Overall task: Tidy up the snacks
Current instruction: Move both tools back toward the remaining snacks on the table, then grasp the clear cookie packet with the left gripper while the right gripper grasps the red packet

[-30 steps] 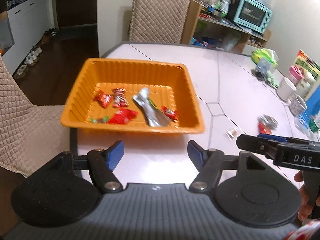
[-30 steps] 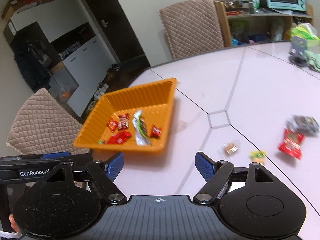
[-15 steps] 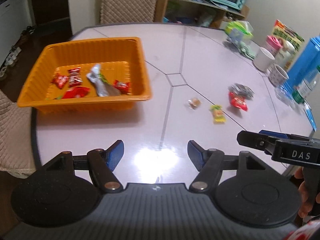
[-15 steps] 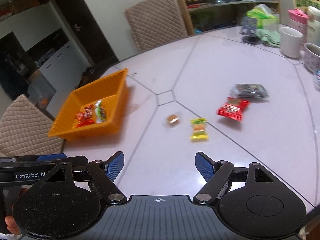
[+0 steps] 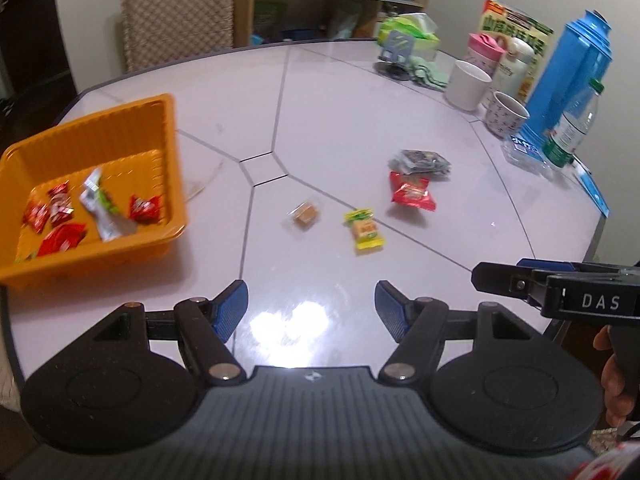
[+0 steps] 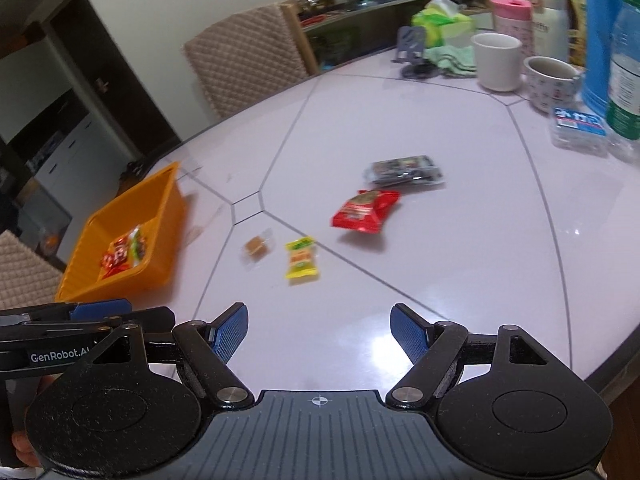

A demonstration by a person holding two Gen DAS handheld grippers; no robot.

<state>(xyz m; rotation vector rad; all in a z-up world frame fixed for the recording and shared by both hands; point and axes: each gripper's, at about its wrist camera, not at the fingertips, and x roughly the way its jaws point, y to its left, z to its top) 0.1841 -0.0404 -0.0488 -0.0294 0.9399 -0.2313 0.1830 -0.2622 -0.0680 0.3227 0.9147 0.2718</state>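
Lining up both empty, wide-open grippers, left gripper and right gripper, I next reach for the yellow candy, probably, then the orange tray.

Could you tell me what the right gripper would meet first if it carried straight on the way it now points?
Most likely the bare table just ahead of the open right gripper; the yellow snack packet lies nearest beyond that, though depth is hard to judge here.

Left gripper and right gripper side by side, angled downward; jaws apart, seemingly empty
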